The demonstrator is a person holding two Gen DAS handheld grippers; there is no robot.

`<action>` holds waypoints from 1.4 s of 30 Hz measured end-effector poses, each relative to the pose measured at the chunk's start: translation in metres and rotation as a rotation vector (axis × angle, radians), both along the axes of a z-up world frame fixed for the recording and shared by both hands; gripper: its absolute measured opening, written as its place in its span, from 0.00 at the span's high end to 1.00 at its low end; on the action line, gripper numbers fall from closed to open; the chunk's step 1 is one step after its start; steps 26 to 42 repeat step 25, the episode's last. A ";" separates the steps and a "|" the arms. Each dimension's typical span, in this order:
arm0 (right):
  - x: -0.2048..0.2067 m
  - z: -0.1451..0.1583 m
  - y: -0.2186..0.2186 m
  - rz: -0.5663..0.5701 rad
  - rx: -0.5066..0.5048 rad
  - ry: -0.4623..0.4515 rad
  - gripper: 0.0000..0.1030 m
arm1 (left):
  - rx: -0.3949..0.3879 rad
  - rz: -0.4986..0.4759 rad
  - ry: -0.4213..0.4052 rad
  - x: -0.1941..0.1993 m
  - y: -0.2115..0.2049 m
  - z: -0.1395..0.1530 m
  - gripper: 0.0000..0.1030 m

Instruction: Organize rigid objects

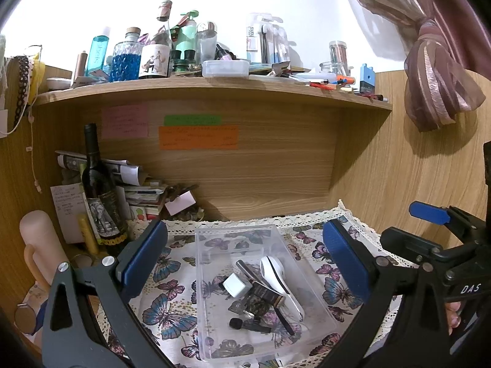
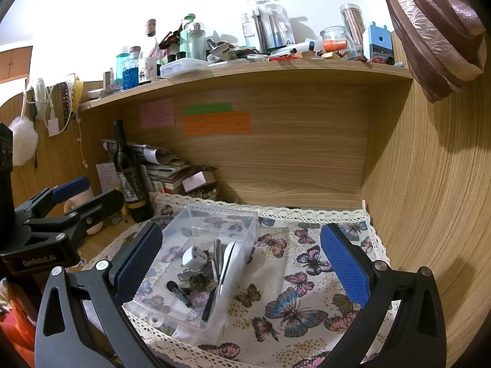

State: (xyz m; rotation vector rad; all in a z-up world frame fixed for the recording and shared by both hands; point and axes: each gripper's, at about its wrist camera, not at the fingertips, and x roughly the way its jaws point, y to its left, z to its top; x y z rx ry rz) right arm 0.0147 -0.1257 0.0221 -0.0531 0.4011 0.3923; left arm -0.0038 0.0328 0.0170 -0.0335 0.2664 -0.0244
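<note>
Both grippers fill the foreground: our left gripper point(image 1: 244, 254) and right gripper point(image 2: 242, 263) each stand spread wide, nothing between the blue pads, hovering above the desk. We judge they are held apart and high to leave the bin in view before any next pick.

Butterfly cloth point(image 2: 294, 279) covers the desk; it looks bare on the right side, so the loose items appear already gathered.

Clear plastic bin point(image 1: 214, 300) sits on the cloth, left of centre in the right wrist view. Inside lie a white handled tool point(image 1: 271, 268), a white plug adapter point(image 2: 191, 256), a dark tube point(image 1: 264, 293) and a small black microphone point(image 1: 250, 325), overlapping.

Keys or metal bits under the tube are too tangled to identify. The bin's near edge is cut off by the frame.
</note>
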 end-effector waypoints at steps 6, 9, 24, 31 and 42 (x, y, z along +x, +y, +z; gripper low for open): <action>0.000 -0.001 0.000 -0.001 -0.001 0.001 0.00 | -0.006 -0.001 0.004 0.001 0.001 -0.001 0.00; 0.000 -0.001 0.000 0.000 -0.002 0.002 0.00 | -0.015 -0.005 0.012 0.003 0.002 -0.002 0.00; 0.006 -0.005 0.003 0.006 -0.013 0.014 0.00 | -0.035 -0.028 0.030 0.007 0.006 -0.007 0.00; 0.007 -0.005 0.003 0.007 -0.014 0.014 0.00 | -0.036 -0.029 0.031 0.007 0.006 -0.008 0.00; 0.007 -0.005 0.003 0.007 -0.014 0.014 0.00 | -0.036 -0.029 0.031 0.007 0.006 -0.008 0.00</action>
